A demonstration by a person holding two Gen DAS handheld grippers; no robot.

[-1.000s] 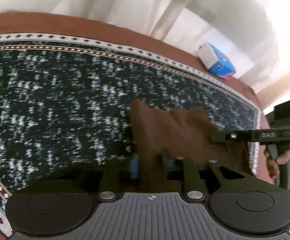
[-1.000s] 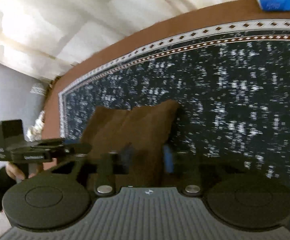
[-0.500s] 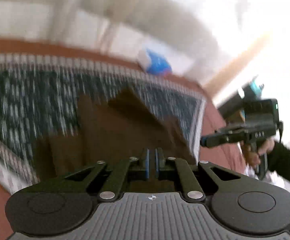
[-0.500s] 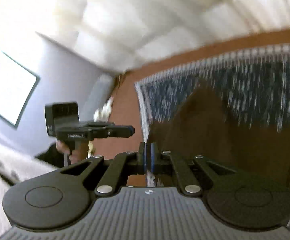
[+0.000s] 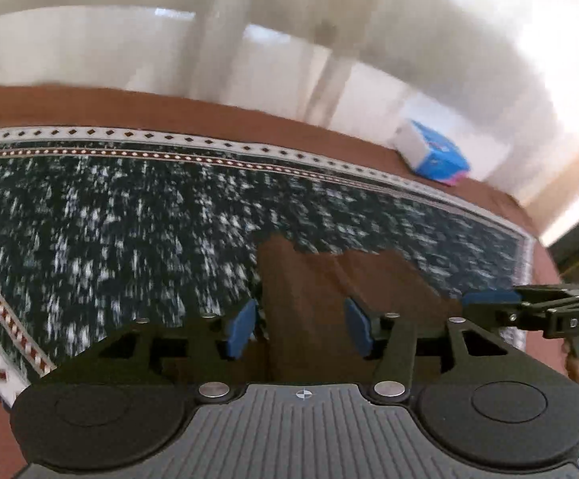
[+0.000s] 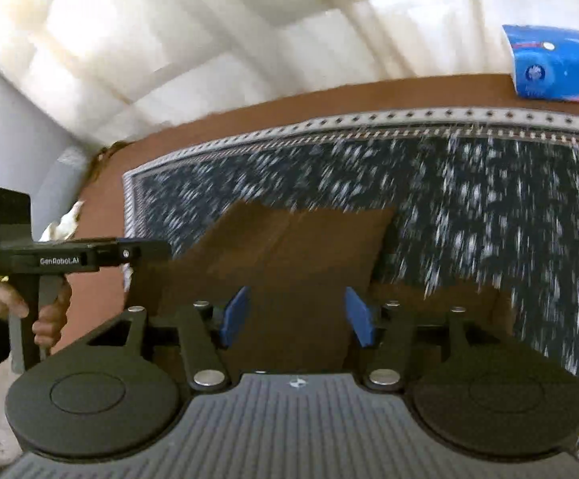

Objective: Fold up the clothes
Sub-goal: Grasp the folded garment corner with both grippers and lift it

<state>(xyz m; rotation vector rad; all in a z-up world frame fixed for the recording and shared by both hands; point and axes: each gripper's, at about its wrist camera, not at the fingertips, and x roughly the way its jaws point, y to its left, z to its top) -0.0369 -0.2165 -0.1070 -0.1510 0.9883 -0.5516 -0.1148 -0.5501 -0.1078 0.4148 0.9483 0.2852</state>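
White curtains back a dark speckled rug (image 5: 137, 215); on it lies a folded brown cloth (image 6: 305, 247) – dead ahead of both tools, left (image 5: 299, 329) and right (image 6: 297, 317), jaws spread, gripping nothing.

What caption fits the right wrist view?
Right gripper, jaws open, over a folded brown garment on a patterned cloth; left gripper alongside.
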